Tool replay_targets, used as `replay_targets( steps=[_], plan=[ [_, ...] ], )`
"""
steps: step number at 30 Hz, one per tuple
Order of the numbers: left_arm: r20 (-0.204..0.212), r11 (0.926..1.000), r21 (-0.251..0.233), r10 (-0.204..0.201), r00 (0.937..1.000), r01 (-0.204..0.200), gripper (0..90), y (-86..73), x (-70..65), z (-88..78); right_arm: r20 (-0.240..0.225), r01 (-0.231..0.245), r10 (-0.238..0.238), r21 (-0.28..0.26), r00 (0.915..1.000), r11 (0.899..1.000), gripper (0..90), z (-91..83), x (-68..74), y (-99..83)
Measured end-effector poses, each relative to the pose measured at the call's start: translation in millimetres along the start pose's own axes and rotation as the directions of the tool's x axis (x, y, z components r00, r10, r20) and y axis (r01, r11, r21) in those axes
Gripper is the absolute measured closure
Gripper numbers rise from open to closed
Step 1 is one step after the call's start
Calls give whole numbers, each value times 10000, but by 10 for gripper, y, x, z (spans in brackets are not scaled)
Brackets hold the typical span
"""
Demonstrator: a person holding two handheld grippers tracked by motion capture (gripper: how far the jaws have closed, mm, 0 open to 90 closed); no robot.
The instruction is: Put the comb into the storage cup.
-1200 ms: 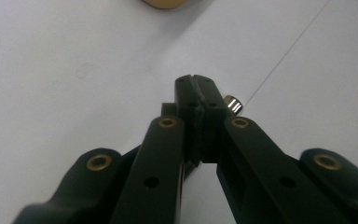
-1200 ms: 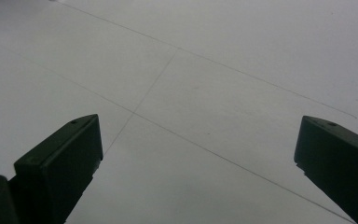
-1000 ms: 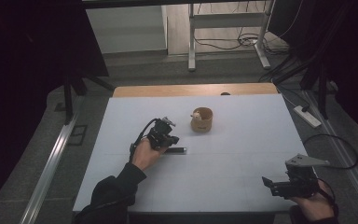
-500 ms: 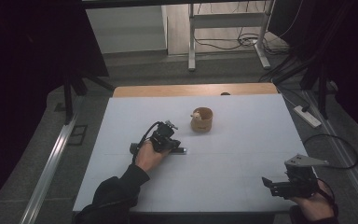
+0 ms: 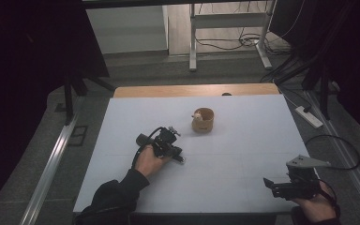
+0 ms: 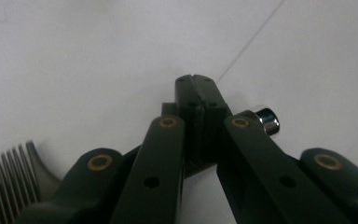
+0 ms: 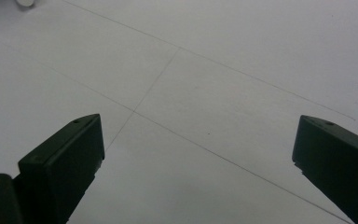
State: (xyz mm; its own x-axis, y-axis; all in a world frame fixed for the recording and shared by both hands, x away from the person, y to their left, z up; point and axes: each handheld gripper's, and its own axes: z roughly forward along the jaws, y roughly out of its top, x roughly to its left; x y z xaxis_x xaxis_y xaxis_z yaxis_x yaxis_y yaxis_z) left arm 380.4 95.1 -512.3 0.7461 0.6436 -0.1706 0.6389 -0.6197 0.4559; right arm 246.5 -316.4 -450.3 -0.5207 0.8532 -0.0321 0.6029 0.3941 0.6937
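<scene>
Left hand-held gripper point(image 6: 196, 93) clenched, pads pressed flat together, nothing visible between the tips. Tilted down onto the white desk point(image 5: 243, 140), tips touching the surface or just above it; cannot tell which.

In the left gripper view, metal comb point(image 6: 4, 175) at the lower left corner, teeth fanned out, just beside the near end of the left jaw arm and behind the tips rather than ahead of them. Teeth visible there, the rest hidden under the jaw arm, so long axis not readable. Just beside the right jaw arm, a small shiny metal knob point(image 6: 266, 120); hard to tell whether part of the comb or a separate thing.

Judged from this: tips past the comb, so a pull back toward the person and a spread of the jaws needed before any grasp.

In the high view, left hand-held gripper point(image 5: 178, 153) left of middle on the desk, wooden cup point(image 5: 202, 120) near, farther up and to the right. Right hand-held gripper point(image 5: 268, 183) at the near right corner, well apart from the comb, jaws spread wide and empty above bare desk point(image 7: 200, 126). Left hand plainly the nearer one.
</scene>
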Motion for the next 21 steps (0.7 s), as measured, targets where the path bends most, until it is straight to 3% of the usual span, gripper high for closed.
replay_targets(
  steps=[9,21],
  plan=[
    [271,9983,573,-118,9996,103,885,-151,7,-69,18,-1,1,2,10000,10000,26,1,2,2],
    [412,9956,831,-466,9981,430,885,-348,32,-177,47,25,-25,0,10000,10000,27,2,7,4]
  ],
)
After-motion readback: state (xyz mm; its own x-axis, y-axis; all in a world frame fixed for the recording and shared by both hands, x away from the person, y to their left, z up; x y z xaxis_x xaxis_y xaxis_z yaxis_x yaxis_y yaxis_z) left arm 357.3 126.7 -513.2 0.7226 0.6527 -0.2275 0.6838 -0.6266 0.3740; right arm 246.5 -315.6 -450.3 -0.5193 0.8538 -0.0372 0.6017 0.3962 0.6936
